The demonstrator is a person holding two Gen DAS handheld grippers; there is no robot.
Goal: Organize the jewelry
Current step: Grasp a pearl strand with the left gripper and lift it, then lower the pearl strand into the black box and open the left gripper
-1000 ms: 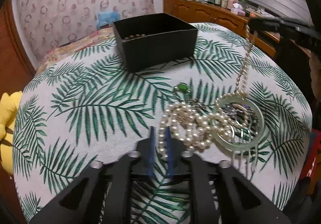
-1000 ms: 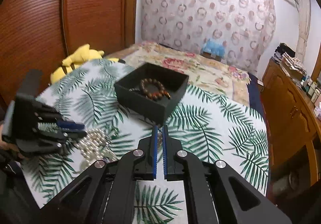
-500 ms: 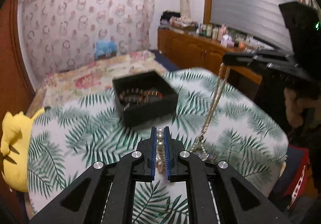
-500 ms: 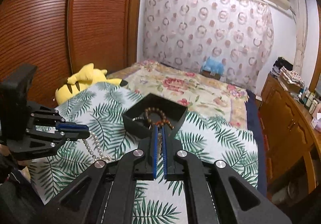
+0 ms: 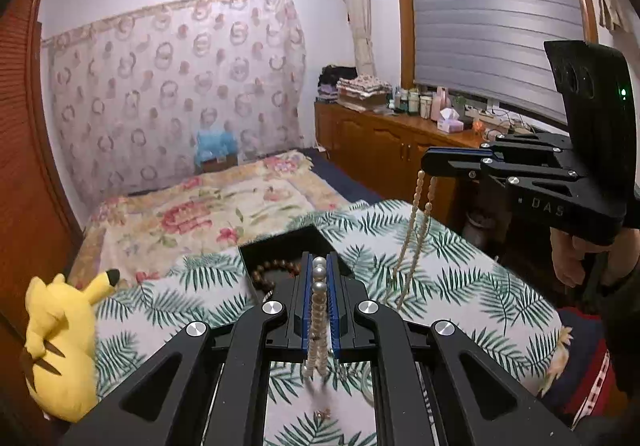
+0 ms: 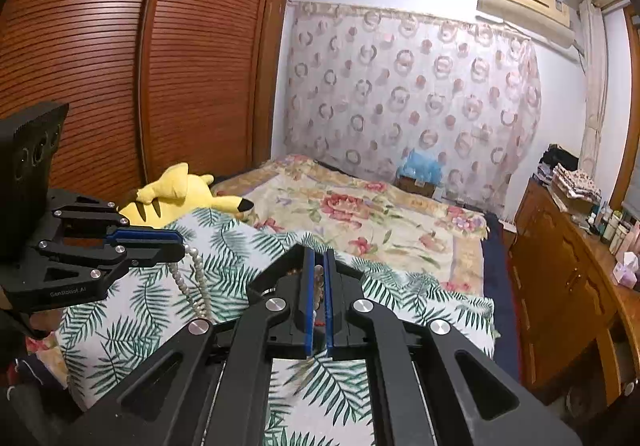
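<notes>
Left wrist: pearl necklace (image 5: 319, 286) pinched between both grippers' closed jaws, hanging over the table.

Two matte black handheld grippers with blue-lined fingers

The left gripper (image 5: 320, 266) and right gripper (image 6: 318, 258) share black linkage arms pinned with round silver screws. One body bears pale "DAS" lettering, the other "GenRobot AI". A black camera block shows a green light. A bare-skinned hand (image 5: 576, 258) emerges from a dark sleeve.
</notes>
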